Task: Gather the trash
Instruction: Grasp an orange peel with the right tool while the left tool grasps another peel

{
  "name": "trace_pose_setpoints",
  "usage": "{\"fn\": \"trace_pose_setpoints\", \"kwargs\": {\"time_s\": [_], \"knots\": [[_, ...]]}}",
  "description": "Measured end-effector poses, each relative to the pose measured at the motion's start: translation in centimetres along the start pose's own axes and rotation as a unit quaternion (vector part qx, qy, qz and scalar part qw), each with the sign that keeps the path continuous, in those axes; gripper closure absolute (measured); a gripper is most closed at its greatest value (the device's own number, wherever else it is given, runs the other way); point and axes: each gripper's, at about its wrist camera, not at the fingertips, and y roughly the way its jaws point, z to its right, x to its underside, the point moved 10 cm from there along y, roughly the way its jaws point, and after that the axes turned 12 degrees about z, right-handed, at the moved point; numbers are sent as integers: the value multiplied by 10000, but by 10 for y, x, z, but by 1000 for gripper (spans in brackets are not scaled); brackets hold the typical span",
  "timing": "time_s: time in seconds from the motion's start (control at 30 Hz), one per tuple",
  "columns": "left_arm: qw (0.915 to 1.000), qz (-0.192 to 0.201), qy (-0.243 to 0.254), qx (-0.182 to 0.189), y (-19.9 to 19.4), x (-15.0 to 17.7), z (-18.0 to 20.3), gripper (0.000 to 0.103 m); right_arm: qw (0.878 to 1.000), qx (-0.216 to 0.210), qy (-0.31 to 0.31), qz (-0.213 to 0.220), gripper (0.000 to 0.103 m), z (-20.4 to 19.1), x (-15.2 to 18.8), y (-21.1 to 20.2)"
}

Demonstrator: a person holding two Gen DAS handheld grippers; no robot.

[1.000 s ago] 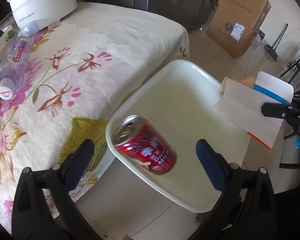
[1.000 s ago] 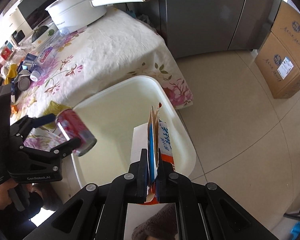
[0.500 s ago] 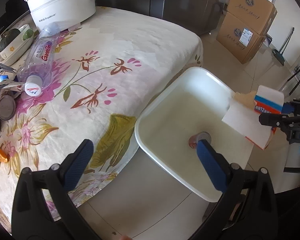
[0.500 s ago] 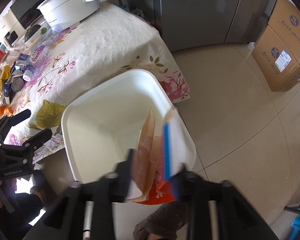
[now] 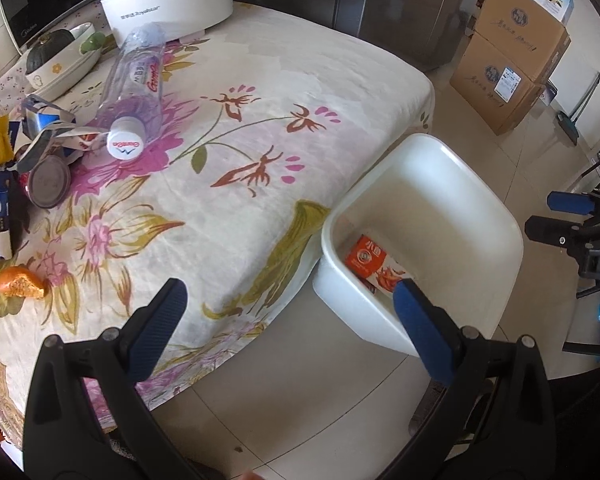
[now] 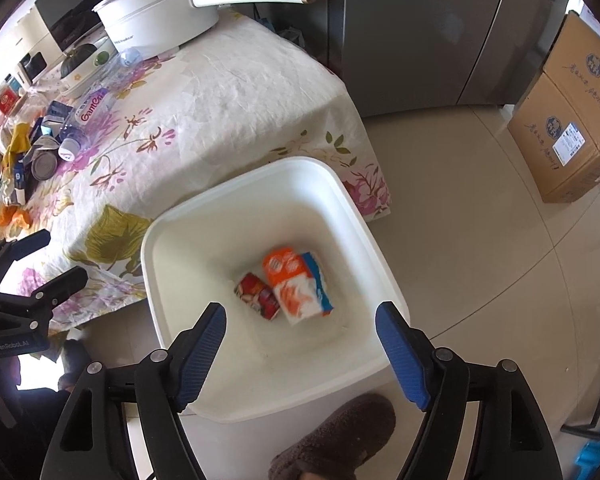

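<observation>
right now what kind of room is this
Probably a home kitchen or dining area: a floral-clothed table with an electric pot, a tall grey fridge behind it, a tiled floor.

My fingers (image 6: 204,344) wear blue pads on black arms. The bin (image 6: 172,232) is plain white, holding a red can (image 6: 258,294) and an orange, white and blue carton (image 6: 296,288). The tablecloth (image 5: 260,92) is cream with purple flowers.

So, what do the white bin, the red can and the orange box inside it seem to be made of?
White bin: likely plastic, smooth and slightly glossy, with rounded moulded corners.
Red can: probably thin metal with a printed label; it is blurred.
Orange box: appears to be printed cardboard, with flat panels and folded edges.
</observation>
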Motion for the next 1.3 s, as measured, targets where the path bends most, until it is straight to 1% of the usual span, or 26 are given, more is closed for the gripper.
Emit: {"fn": "trace_pose_setpoints", "kwargs": {"time_s": [0.13,0.3,0.47,0.57,0.7,0.8,0.93,1.07,1.13,1.3], "knots": [[9999,35,-124,-92,-10,2,-20,1,9999,-17,-39,99,21,-15,-10,-2],[9989,60,-395,-254,-21,5,-53,1,9996,-56,-127,240,19,-37,-21,-4],[9964,107,-695,-482,-33,12,-93,1,9993,-109,-207,303,19,-61,-29,-2],[9934,136,-911,-677,-39,17,-122,1,9990,-174,-240,326,19,-78,-34,0],[9870,124,-1287,-953,-47,23,-167,1,9985,-250,-340,352,19,-100,-39,1],[9811,227,-1528,-1166,-58,24,-206,1,9976,-310,-480,391,19,-118,-44,1],[9697,371,-1872,-1528,-77,31,-259,1,9957,-430,-696,433,19,-150,-52,4],[9580,394,-2300,-1669,-89,53,-303,1,9934,-648,-831,454,19,-191,-60,11],[9556,351,-2375,-1707,-93,66,-317,1,9914,-783,-944,467,19,-218,-63,16],[9538,296,-2432,-1740,-100,88,-341,1,9824,-1128,-1398,504,19,-286,-60,26]]}}
